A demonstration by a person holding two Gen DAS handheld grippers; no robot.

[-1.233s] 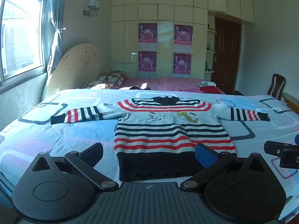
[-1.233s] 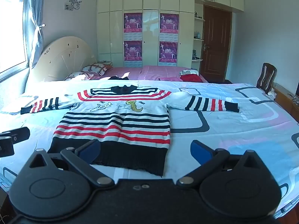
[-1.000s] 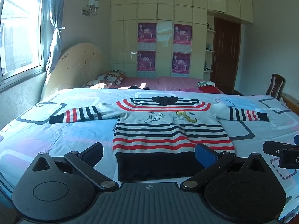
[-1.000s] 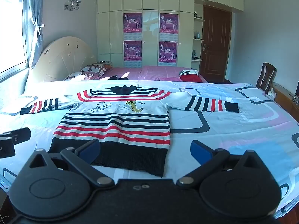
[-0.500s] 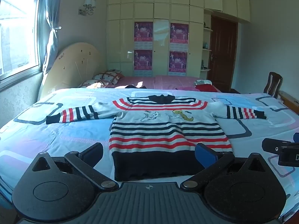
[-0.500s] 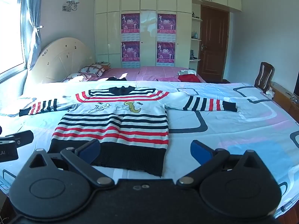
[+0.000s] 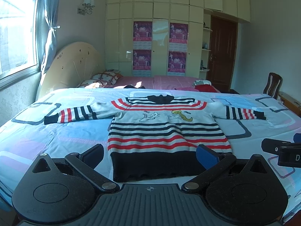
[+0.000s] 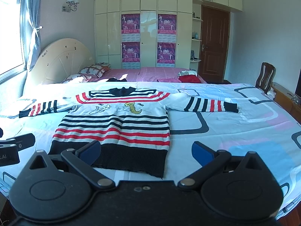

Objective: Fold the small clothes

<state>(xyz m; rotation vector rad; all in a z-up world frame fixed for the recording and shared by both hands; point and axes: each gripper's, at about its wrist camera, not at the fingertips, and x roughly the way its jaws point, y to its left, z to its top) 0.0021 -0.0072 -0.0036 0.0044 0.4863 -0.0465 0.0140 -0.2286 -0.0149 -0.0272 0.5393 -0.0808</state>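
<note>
On the patterned bedsheet (image 7: 47, 131), a small striped sweater (image 7: 165, 130) is being seen spread flat and face up, with both sleeves stretched out to the sides and its black hem lying nearest the cameras. Compared with the views of about a second ago, the garment is being framed slightly further left and a little lower in both wrist views, while its own lay on the sheet is unchanged; a small joint shift of both tools toward it is being suggested, not any handling of the cloth. The left gripper (image 7: 149, 153) is being held just short of the hem with its jaws spread wide and nothing between them, and the right gripper (image 8: 145, 149) is being held likewise, jaws wide apart and empty, its left finger overlapping the hem's left part in the picture, though contact cannot be confirmed. No fold is yet being made, so the task is being judged as barely started: the approach is being completed, and a first grasp, probably at the hem corners or at a sleeve, is being prepared. A pink bed (image 8: 150, 73) is being left untouched behind.
</note>
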